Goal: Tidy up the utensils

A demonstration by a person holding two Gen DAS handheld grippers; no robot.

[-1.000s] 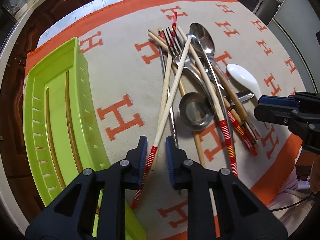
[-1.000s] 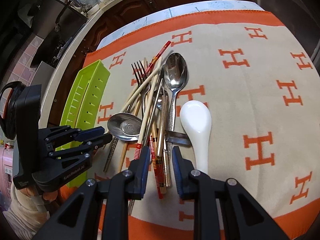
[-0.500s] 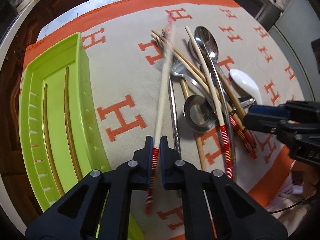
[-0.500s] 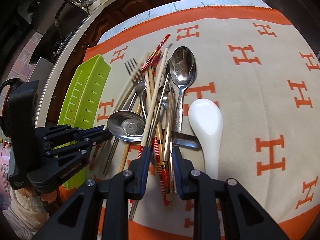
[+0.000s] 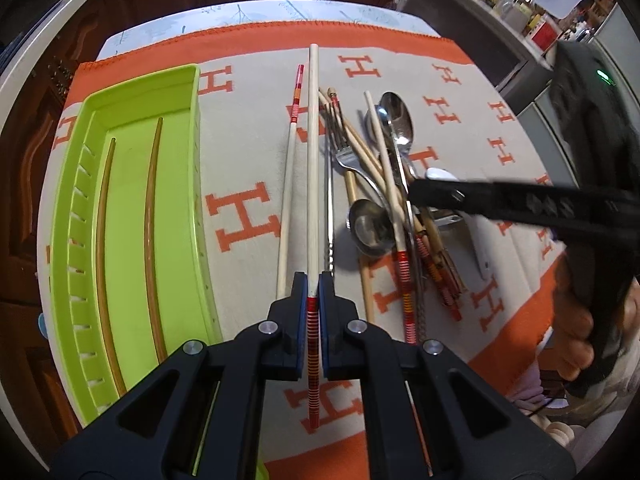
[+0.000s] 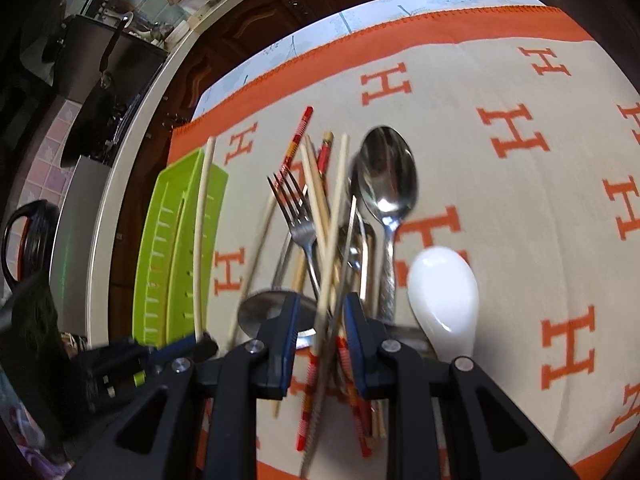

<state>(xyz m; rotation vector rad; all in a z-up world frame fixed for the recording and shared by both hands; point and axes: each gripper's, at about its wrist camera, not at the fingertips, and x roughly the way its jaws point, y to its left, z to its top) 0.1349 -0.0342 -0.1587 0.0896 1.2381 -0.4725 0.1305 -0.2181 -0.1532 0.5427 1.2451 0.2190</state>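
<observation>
My left gripper [image 5: 314,285] is shut on a pale chopstick [image 5: 313,160] with a red striped end, held straight ahead above the cloth. A matching chopstick [image 5: 289,184] lies just to its left. Two wooden chopsticks [image 5: 152,216] lie in the green tray [image 5: 140,84] at the left. The pile on the right holds a fork [image 5: 340,144], a steel spoon [image 5: 396,120], a small ladle [image 5: 370,224] and several chopsticks. My right gripper [image 6: 322,308] is open and straddles chopsticks in that pile, beside a white ceramic spoon [image 6: 442,300].
A beige cloth [image 5: 248,152] with orange H marks and an orange border covers the table. Dark wooden cabinets and a pale counter edge [image 6: 120,184] lie beyond the tray. A hand [image 5: 572,336] holds the right gripper's body at the right edge.
My left gripper shut on the striped chopstick, pulled it out of the pile and swung it straight ahead. My right gripper moved forward and lower into the pile.
</observation>
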